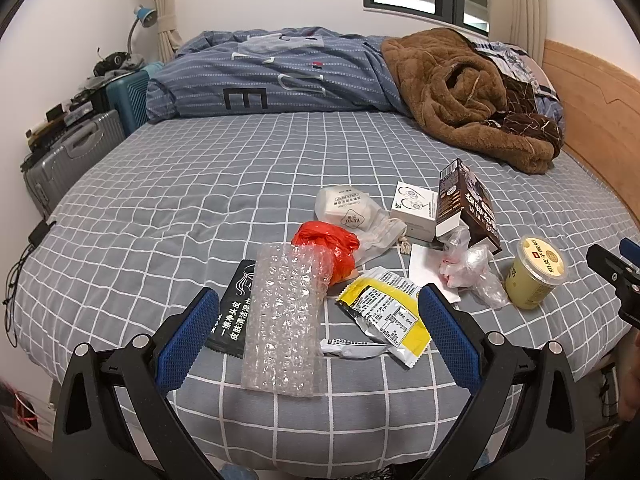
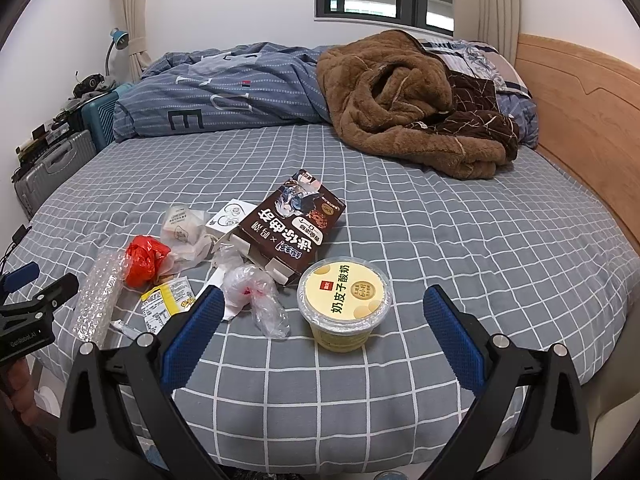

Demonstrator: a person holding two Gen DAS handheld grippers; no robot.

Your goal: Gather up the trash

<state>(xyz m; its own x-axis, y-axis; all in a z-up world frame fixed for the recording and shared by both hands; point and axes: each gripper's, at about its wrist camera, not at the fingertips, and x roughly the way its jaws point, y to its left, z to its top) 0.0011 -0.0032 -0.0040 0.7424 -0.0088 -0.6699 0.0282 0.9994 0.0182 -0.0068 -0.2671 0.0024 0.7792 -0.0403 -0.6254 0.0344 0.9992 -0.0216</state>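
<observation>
A bed (image 1: 168, 208) with a grey checked sheet holds scattered trash near its front edge. The left gripper (image 1: 316, 320) hovers spread wide over bubble wrap (image 1: 280, 320); the right gripper (image 2: 324, 320), also released and empty, faces a yogurt cup (image 2: 344, 304). The soft sheet may bunch into a pinch, and the cup could tip.

On my left wrist view, the litter sits on the bed (image 1: 160, 208) at centre frame: bubble wrap (image 1: 280, 320) lowest, a crumpled bag (image 1: 326, 246) behind it, a snack packet (image 1: 386, 316) to its right, the carton (image 1: 468, 208) upper right, and the cup (image 1: 534, 272) far right.
</observation>
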